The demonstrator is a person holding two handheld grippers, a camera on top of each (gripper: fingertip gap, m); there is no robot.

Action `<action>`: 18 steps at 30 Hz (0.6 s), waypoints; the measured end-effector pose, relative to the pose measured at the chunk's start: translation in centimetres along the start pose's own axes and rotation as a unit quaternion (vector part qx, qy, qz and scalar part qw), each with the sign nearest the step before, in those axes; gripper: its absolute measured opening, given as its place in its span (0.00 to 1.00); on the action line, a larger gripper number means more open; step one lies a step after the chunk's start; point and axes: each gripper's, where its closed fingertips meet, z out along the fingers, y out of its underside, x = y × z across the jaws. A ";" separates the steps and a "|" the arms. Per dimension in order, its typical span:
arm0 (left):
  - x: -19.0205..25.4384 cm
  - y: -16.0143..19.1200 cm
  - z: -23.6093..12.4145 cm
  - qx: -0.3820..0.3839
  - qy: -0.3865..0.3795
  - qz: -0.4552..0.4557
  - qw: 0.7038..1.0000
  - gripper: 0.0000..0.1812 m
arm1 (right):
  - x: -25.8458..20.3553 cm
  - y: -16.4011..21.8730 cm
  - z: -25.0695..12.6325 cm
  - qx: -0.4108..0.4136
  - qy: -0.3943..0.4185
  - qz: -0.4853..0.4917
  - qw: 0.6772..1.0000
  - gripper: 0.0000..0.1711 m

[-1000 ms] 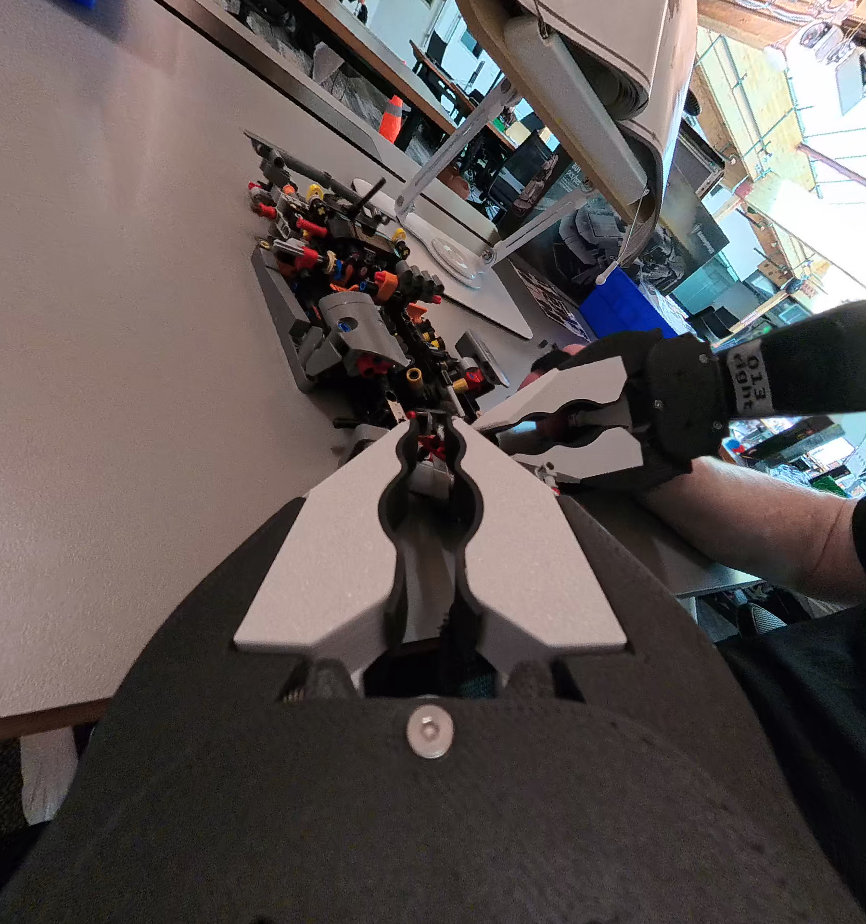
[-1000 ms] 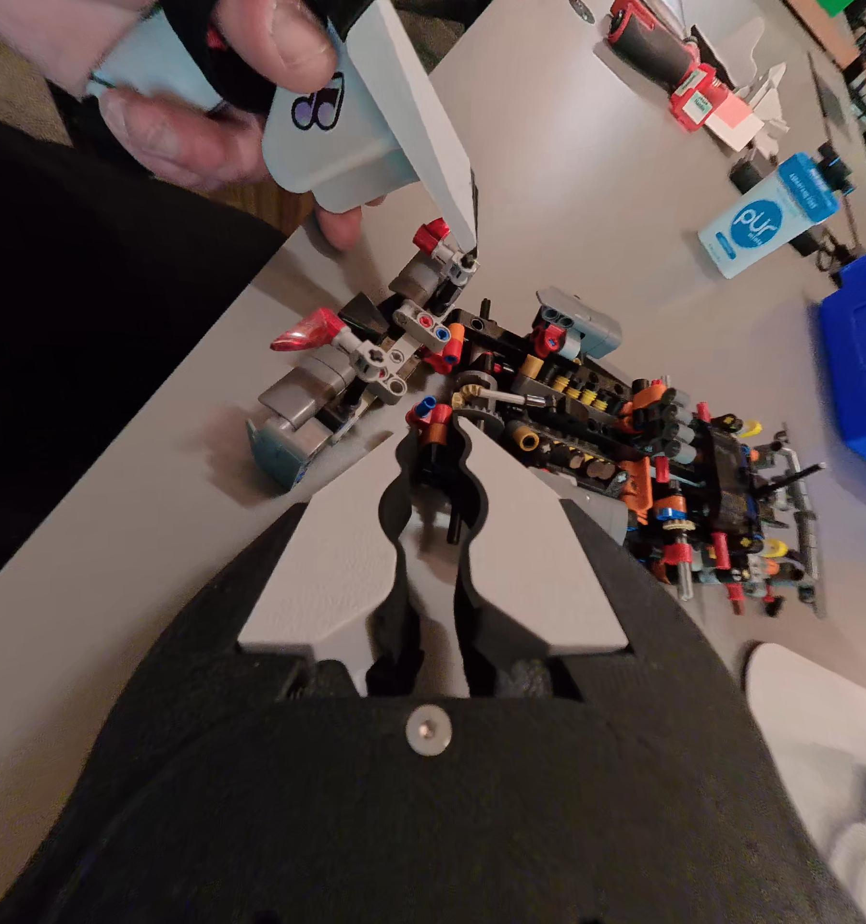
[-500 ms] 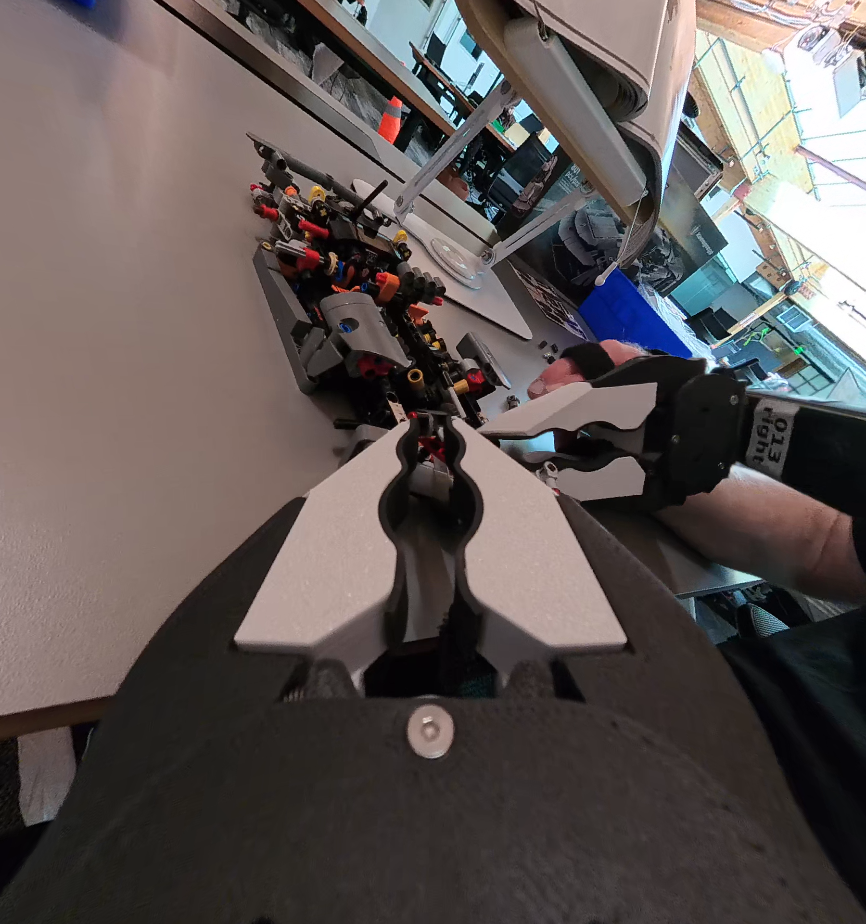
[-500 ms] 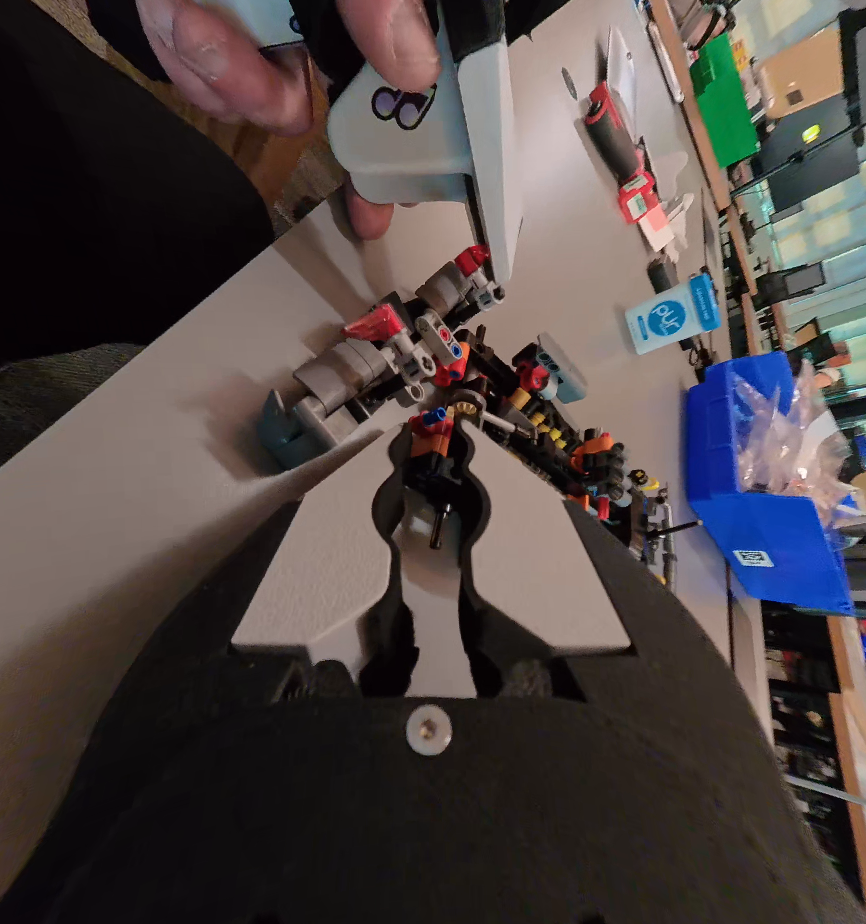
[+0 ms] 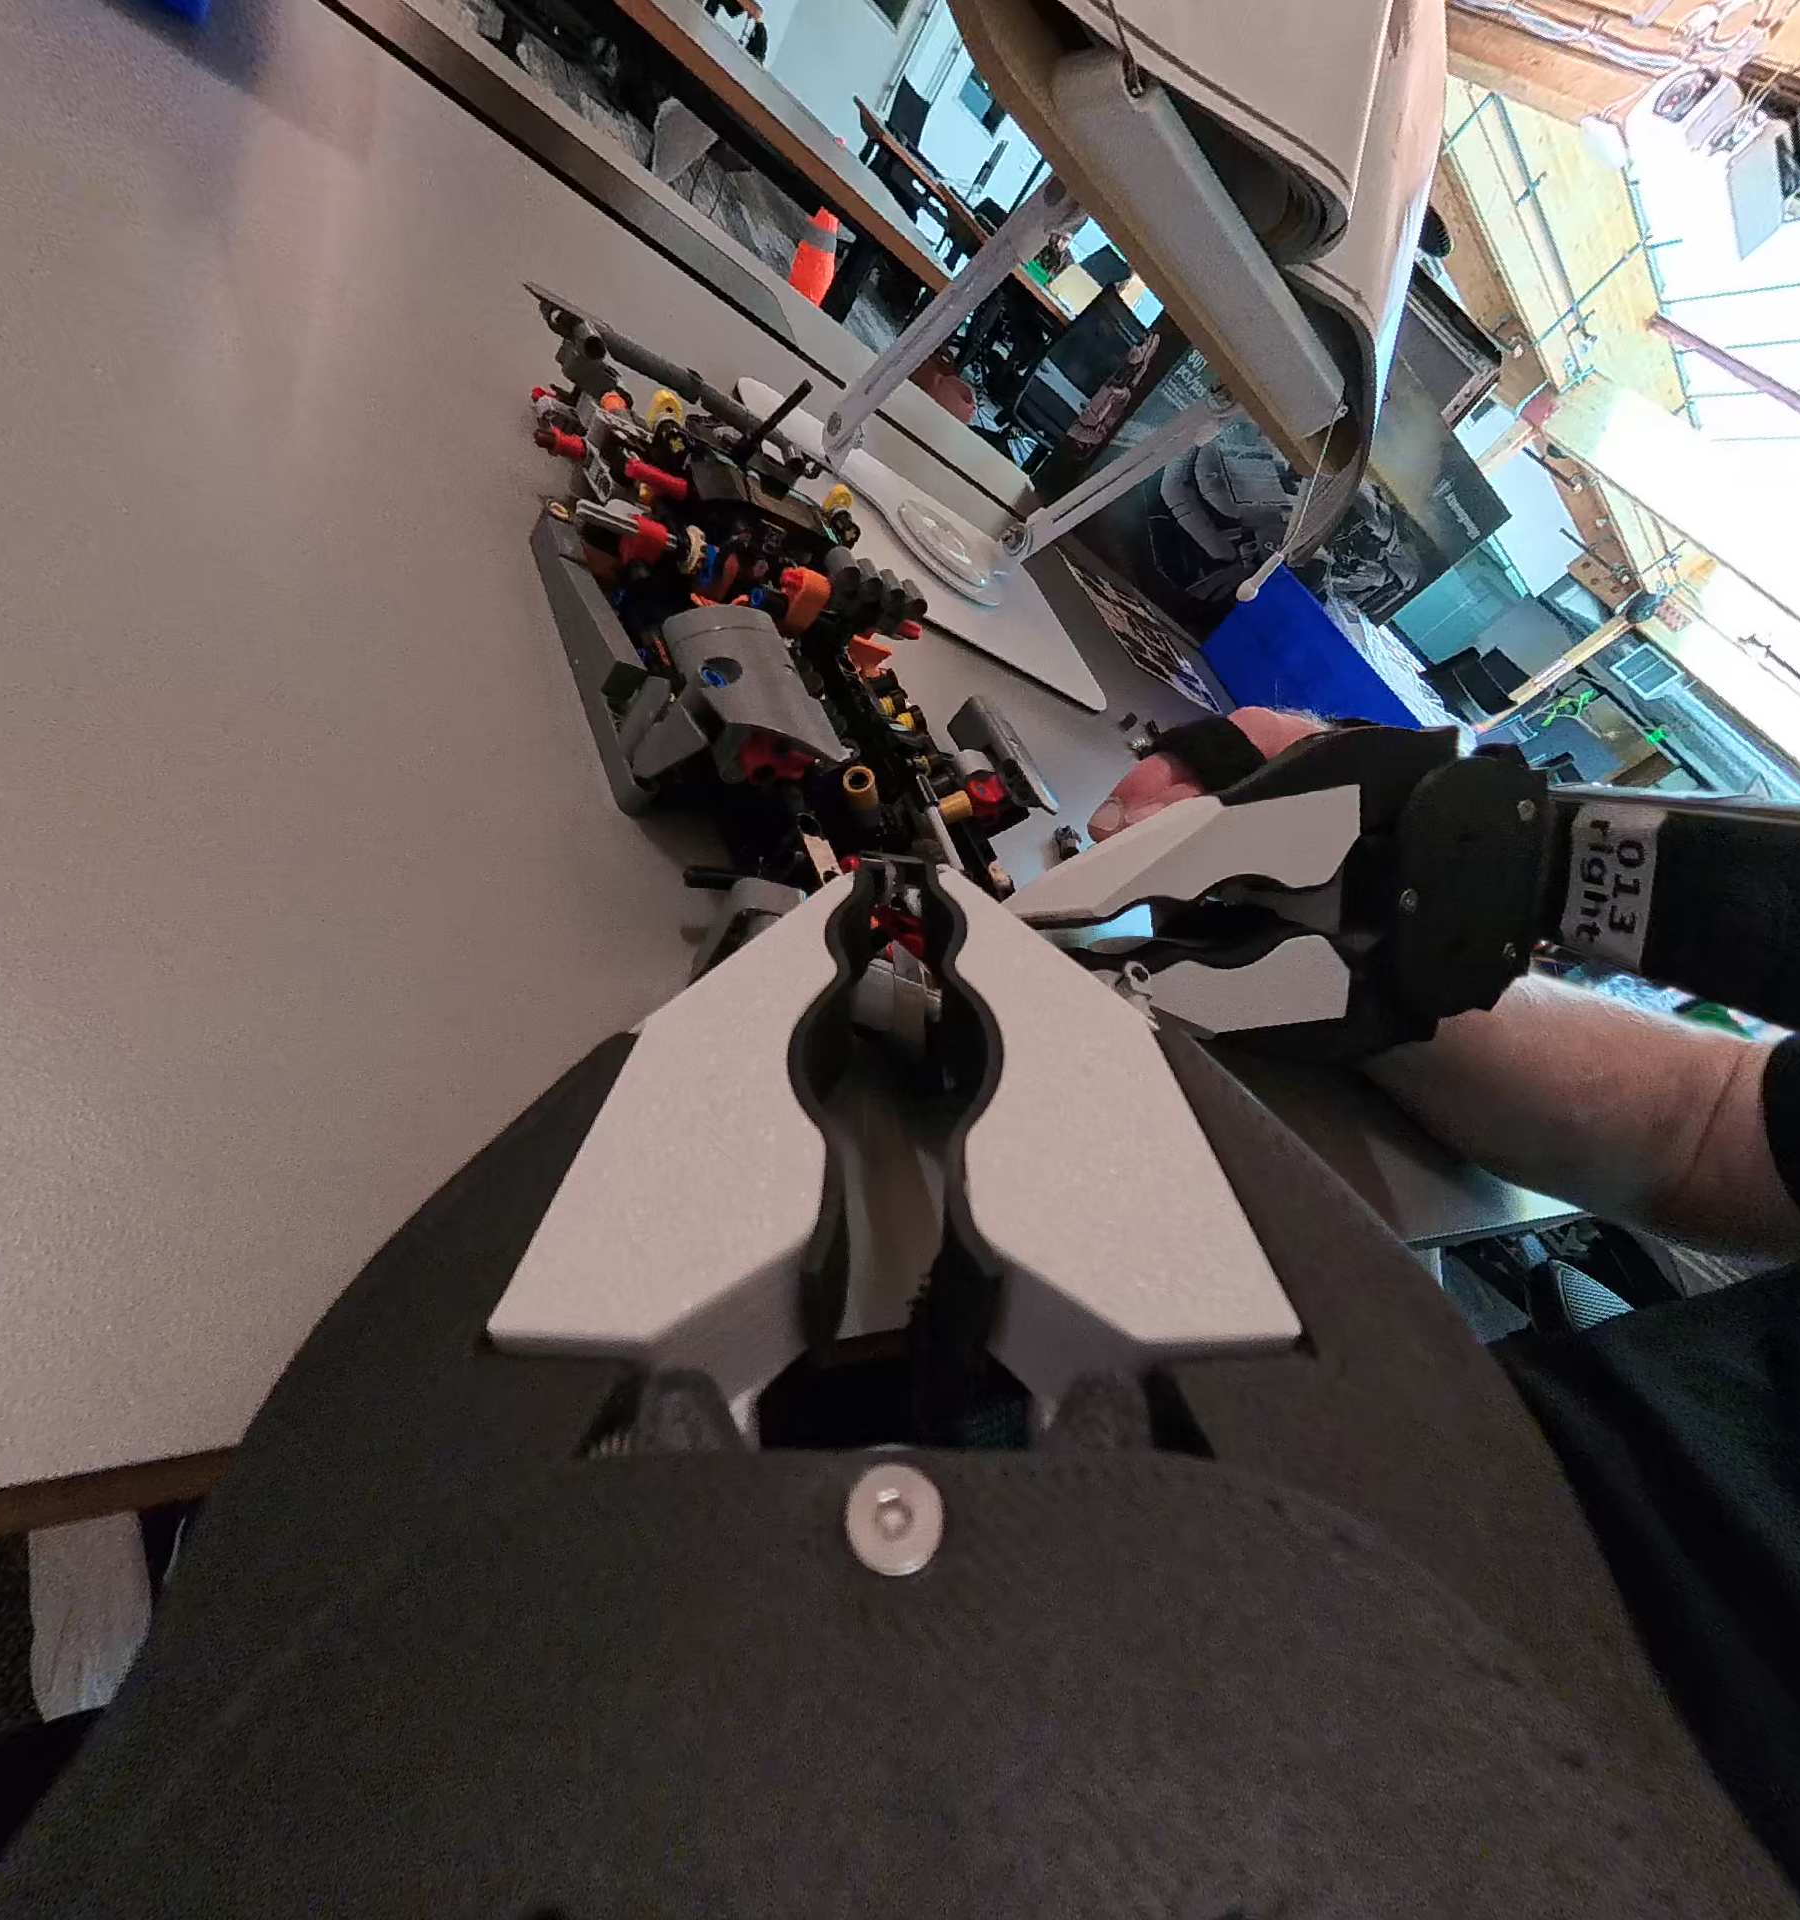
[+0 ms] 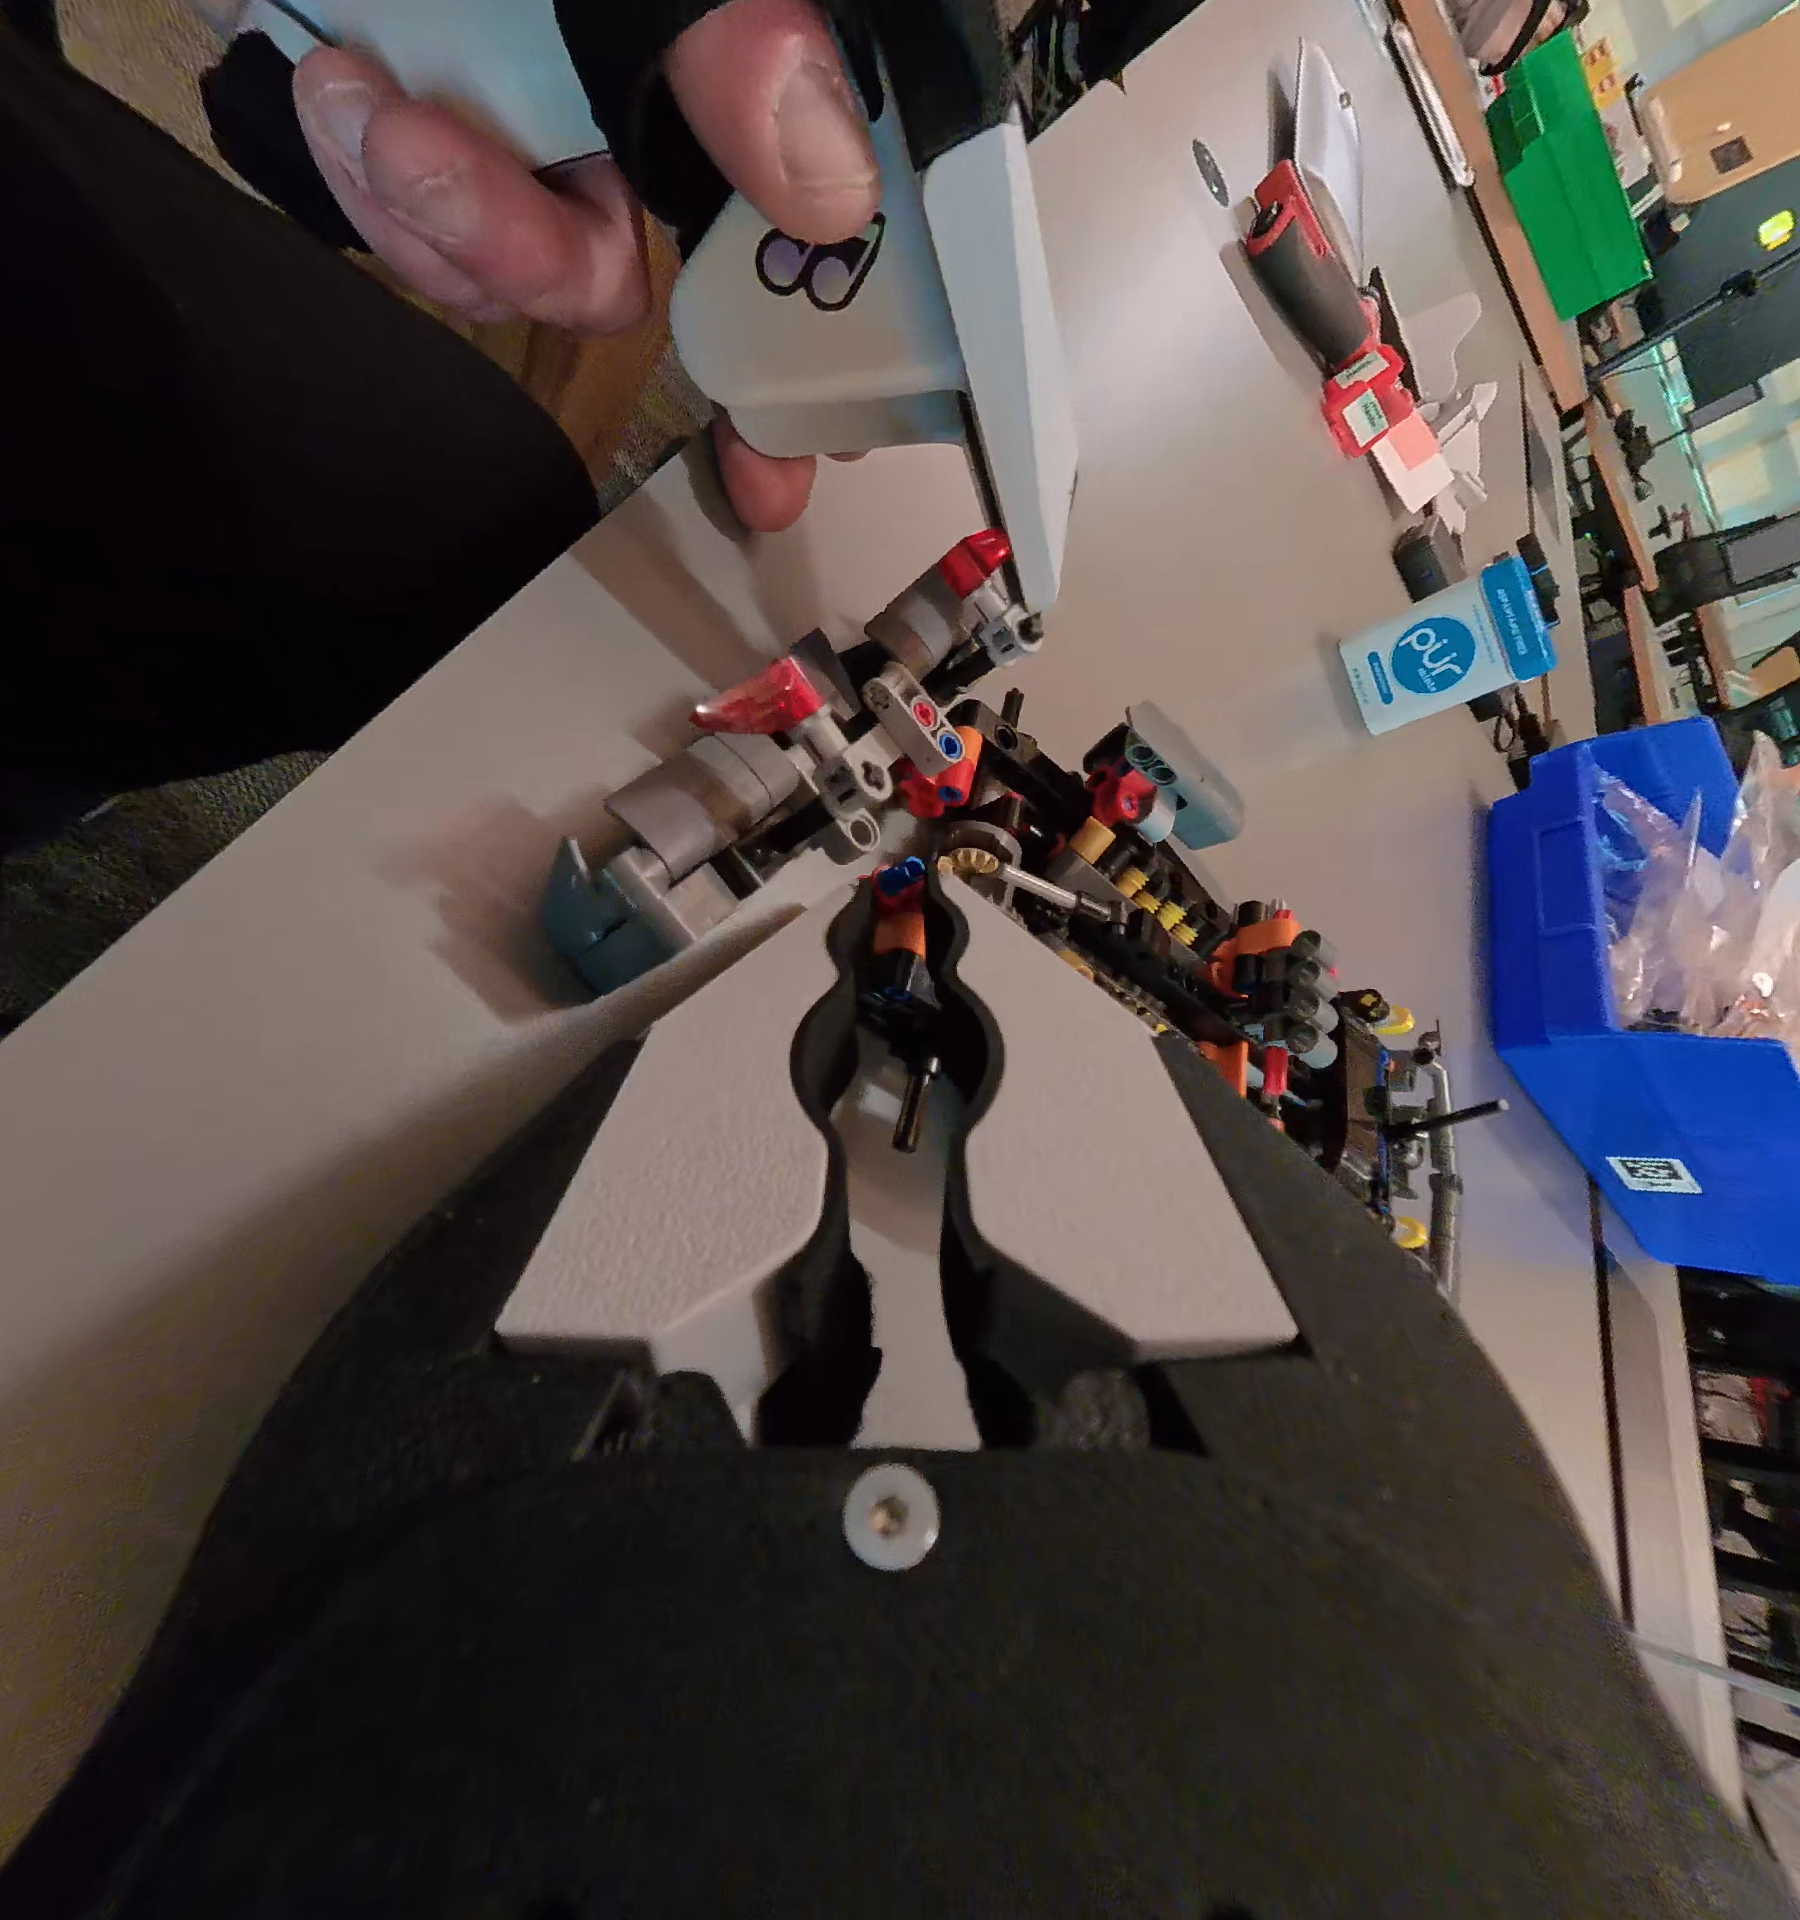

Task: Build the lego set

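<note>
A long lego technic model (image 5: 750,665) of black, grey, orange and red parts lies on the grey table (image 5: 200,727). My left gripper (image 5: 898,878) is shut on a grey and red part at the model's near end. In the right wrist view the model (image 6: 1135,883) runs away to the right, and the left gripper (image 6: 1021,592) pinches its end next to a red piece. My right gripper (image 6: 901,888) is shut on a small orange, black and blue piece (image 6: 901,940) with a black axle (image 6: 917,1107), close beside the model. The right gripper (image 5: 1072,920) also shows in the left wrist view.
A blue bin (image 6: 1654,1122) with clear bags stands beyond the model. A white and blue box (image 6: 1447,644) and a red and black tool (image 6: 1311,270) lie farther off. A white lamp base (image 5: 958,540) sits behind the model. The table's edge (image 5: 75,1486) is near me.
My right gripper has rolled and swung while holding the small piece, and its tips sit nearer the model's near end. My left gripper has stayed shut on the model, barely moving.
</note>
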 end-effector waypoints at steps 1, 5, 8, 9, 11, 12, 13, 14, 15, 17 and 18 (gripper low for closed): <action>0.0 0.0 0.0 0.000 0.000 0.001 1.000 0.04 | 0.0 0.0 -0.1 0.004 -0.002 0.006 1.000 0.04; 0.1 0.1 0.0 -0.003 0.002 0.003 1.000 0.04 | -0.3 -0.2 0.1 0.006 -0.013 0.001 1.000 0.09; 0.1 0.1 0.0 -0.003 0.003 0.003 1.000 0.04 | -0.7 0.0 0.3 0.002 -0.013 -0.029 0.999 0.12; 0.1 0.1 0.0 -0.004 0.003 0.004 1.000 0.04 | -0.7 0.0 0.3 0.000 -0.010 -0.042 0.999 0.11; 0.1 0.1 0.0 -0.004 0.004 0.003 1.000 0.04 | -0.3 0.0 0.5 -0.005 -0.002 -0.059 0.998 0.08; 0.1 0.1 0.0 -0.004 0.004 0.003 1.000 0.04 | -0.3 0.0 0.6 -0.004 -0.005 -0.061 0.998 0.07; 0.0 0.0 0.0 -0.002 0.003 0.001 1.000 0.04 | -0.2 0.0 0.7 -0.002 -0.007 -0.060 0.998 0.07; 0.0 0.0 0.0 -0.001 0.002 0.000 1.000 0.04 | -0.2 0.0 0.8 0.001 -0.007 -0.056 0.998 0.07; 0.0 0.0 0.0 0.000 0.002 0.000 1.000 0.04 | -0.2 0.0 0.8 0.002 -0.008 -0.051 0.999 0.07; 0.0 0.0 0.0 0.001 0.002 0.000 1.000 0.04 | -0.2 0.0 0.8 0.003 -0.010 -0.033 0.999 0.06; 0.0 0.0 0.0 0.002 0.003 0.000 1.000 0.04 | -0.2 -0.1 0.8 0.006 -0.015 -0.014 1.000 0.06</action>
